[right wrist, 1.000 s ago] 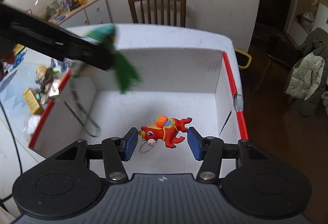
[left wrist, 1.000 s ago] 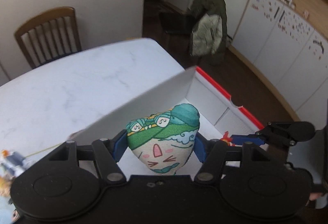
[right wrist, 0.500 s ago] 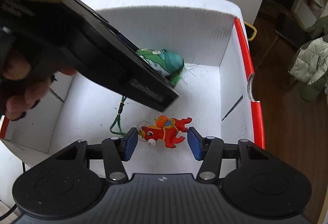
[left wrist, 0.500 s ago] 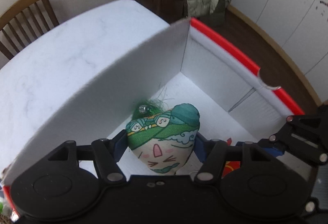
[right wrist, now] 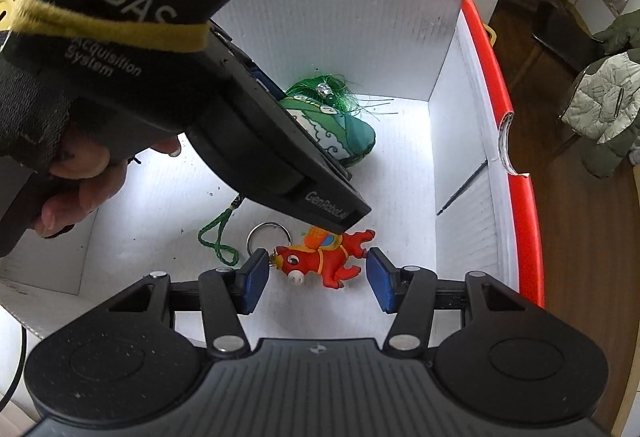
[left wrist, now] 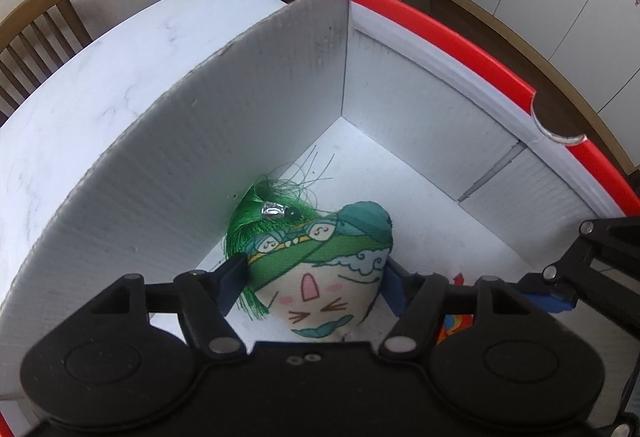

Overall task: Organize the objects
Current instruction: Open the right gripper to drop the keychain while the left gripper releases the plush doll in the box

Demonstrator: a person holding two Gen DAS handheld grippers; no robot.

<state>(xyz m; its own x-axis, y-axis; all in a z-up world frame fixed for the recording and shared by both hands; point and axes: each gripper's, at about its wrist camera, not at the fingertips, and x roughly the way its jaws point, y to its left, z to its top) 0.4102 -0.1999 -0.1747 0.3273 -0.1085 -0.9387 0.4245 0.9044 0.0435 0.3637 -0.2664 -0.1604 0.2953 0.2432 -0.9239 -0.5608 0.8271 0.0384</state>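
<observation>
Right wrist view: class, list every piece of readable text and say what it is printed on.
"DAS": top of the left gripper body.
"Acquisition System": same body, below; the first letters hide under a yellow strap.
"GenRobot.ai": its front edge.
Orange patch on the red keychain: unreadable.

A white marble-look table (left wrist: 120,69) carries a white box (left wrist: 280,85) (red-edged).

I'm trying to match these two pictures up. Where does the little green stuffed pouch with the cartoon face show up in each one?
Left wrist view: the pouch sits low in the centre, pinched between the left tool's blue pads.
Right wrist view: the pouch lies just above centre, partly hidden behind the left tool's black body.
Shared landmark: the white box's red rim, on the right in both.
</observation>
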